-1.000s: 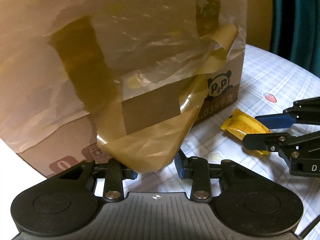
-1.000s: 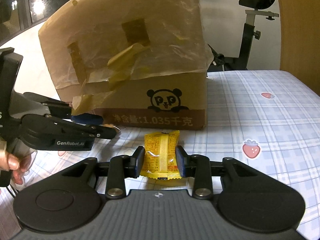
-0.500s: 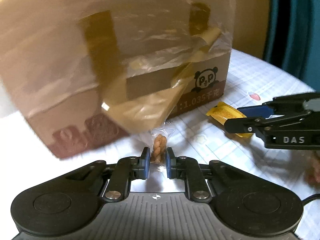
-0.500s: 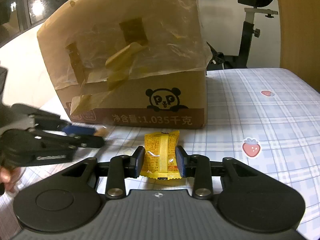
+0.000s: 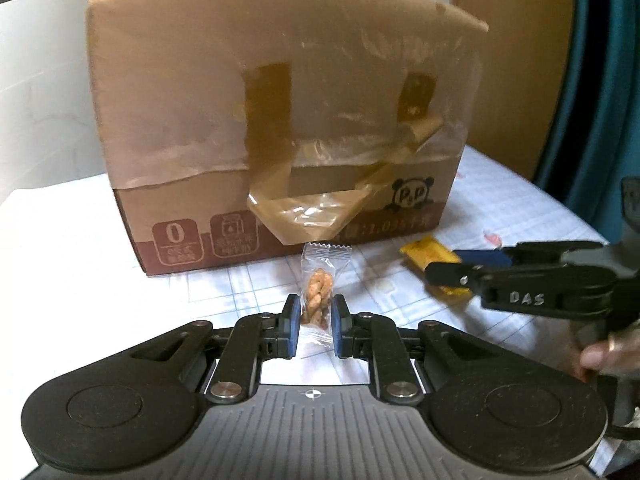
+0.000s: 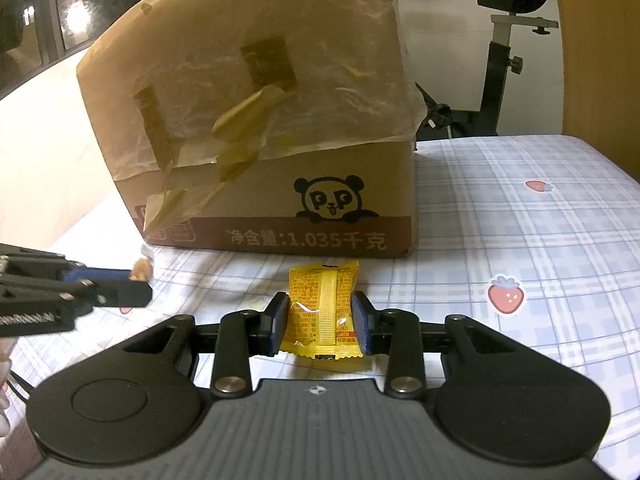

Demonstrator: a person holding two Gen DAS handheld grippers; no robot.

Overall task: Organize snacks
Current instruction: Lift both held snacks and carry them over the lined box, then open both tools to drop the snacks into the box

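The left gripper (image 5: 316, 322) has its jaws clenched on a small clear plastic packet holding a twisted brown snack (image 5: 319, 289), which stands upright between the blue pads just in front of the near face of the large brown cardboard box (image 5: 256, 128). That box, printed with a panda logo and draped with a translucent plastic sheet (image 6: 280, 80) stuck down by strips of brown tape, sits on the counter covered by a blue-and-white checked cloth with strawberry prints (image 6: 540, 248). The right gripper (image 6: 320, 322) is to the right of the left one, its jaws closed on a yellow foil snack packet (image 6: 323, 312) held upright, near the box's right corner below the panda. In the left wrist view the yellow packet shows partly behind the right gripper's black fingers. A black exercise bike (image 6: 500, 64) stands far behind the counter on the right.
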